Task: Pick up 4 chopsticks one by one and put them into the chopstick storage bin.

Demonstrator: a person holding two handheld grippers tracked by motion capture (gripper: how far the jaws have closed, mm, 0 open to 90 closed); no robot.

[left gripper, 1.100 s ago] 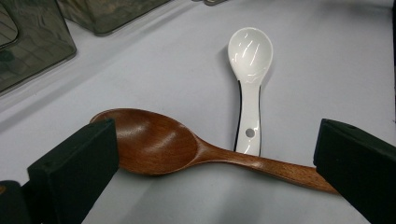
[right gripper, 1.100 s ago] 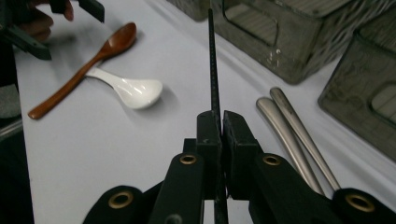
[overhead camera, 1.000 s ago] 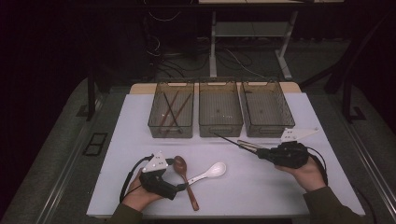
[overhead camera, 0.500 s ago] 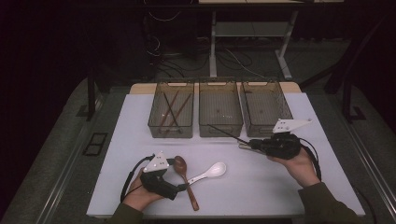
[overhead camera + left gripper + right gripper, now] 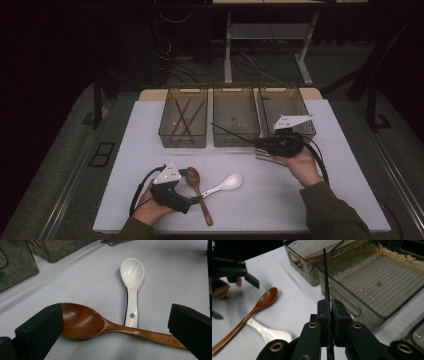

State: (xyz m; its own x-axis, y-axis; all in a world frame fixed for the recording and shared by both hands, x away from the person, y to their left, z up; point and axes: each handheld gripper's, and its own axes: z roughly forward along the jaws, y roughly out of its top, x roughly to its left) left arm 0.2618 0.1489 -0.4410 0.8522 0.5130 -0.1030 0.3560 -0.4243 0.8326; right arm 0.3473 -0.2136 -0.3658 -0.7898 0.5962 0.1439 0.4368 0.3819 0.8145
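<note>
From above we see a white table (image 5: 150,125) with three clear bins at its far side; the left bin (image 5: 183,124) holds reddish-brown chopsticks (image 5: 181,120), the middle bin (image 5: 235,119) and the right bin (image 5: 286,107) look bare as far as we can tell; the right gripper (image 5: 256,143) is raised just in front of the right bin, clenched on a thin black chopstick (image 5: 231,133) that slants out over the middle bin; the left gripper (image 5: 197,200) rests near the front edge of the table, beside a wooden spoon (image 5: 198,191) and a white spoon (image 5: 224,184), whose handles cross.

In the left gripper view we find its jaws spread wide and low over the table; the wooden spoon (image 5: 100,327) lies between them, its bowl just at the left pad, and whether they touch we cannot tell; the pads are not pressing on it; the white spoon (image 5: 132,287) lies with its handle end tucked under the wooden handle.

In the right gripper view the pads are pressed together on the black chopstick (image 5: 326,277), which runs straight up from them toward the bins; the middle bin (image 5: 372,285) sits close ahead, the left bin (image 5: 307,257) beyond it with chopsticks inside; to the left lie the wooden spoon (image 5: 252,312) and the white spoon (image 5: 269,332), with the left gripper (image 5: 252,281) above them.
</note>
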